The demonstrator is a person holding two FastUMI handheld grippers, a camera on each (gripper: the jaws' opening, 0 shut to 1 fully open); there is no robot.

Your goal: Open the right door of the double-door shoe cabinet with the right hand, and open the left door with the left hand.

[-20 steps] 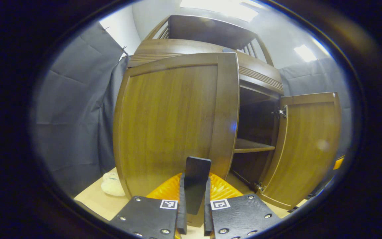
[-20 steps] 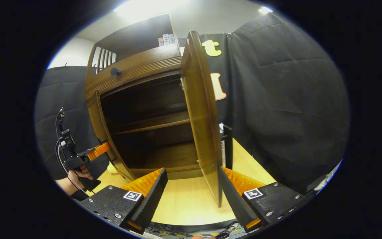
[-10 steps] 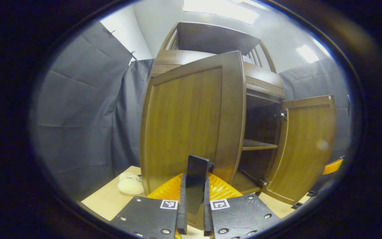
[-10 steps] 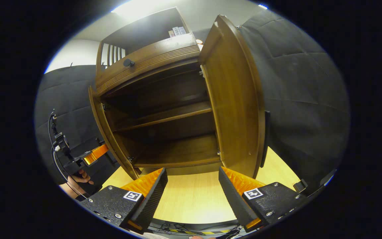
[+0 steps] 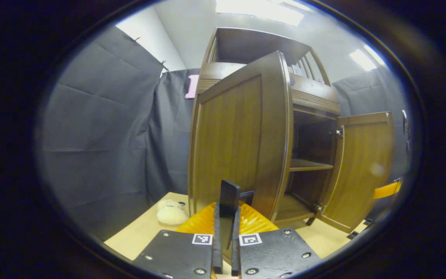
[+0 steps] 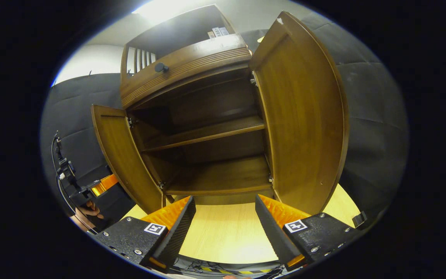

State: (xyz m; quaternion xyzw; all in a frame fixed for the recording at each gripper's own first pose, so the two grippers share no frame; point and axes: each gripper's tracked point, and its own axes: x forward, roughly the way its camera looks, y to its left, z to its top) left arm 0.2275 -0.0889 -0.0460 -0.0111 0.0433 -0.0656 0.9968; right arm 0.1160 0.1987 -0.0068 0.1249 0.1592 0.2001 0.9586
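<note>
The brown wooden shoe cabinet (image 6: 192, 66) stands with both doors swung out. In the left gripper view the left door (image 5: 234, 143) faces me at close range. My left gripper (image 5: 227, 226) is shut on that door's dark flat handle (image 5: 229, 193). The right door (image 5: 362, 170) hangs open farther right. In the right gripper view my right gripper (image 6: 225, 226) is open over the light floor, holding nothing. There the right door (image 6: 304, 124) stands wide to the right and the left door (image 6: 120, 155) to the left. Behind the left door a hand (image 6: 87, 211) holds the left gripper (image 6: 101, 186).
Inside the cabinet are a bare shelf (image 6: 207, 133) and a bare bottom board (image 6: 219, 176). A round drawer knob (image 6: 161, 68) sits above the opening. A pale soft object (image 5: 170, 214) lies on the wooden floor (image 6: 227, 240) left of the cabinet. Dark cloth walls stand on both sides.
The left door has swung farther out with my left gripper on its handle. The right door's edge, earlier between my right gripper's open fingers, now stands wide to the right.
</note>
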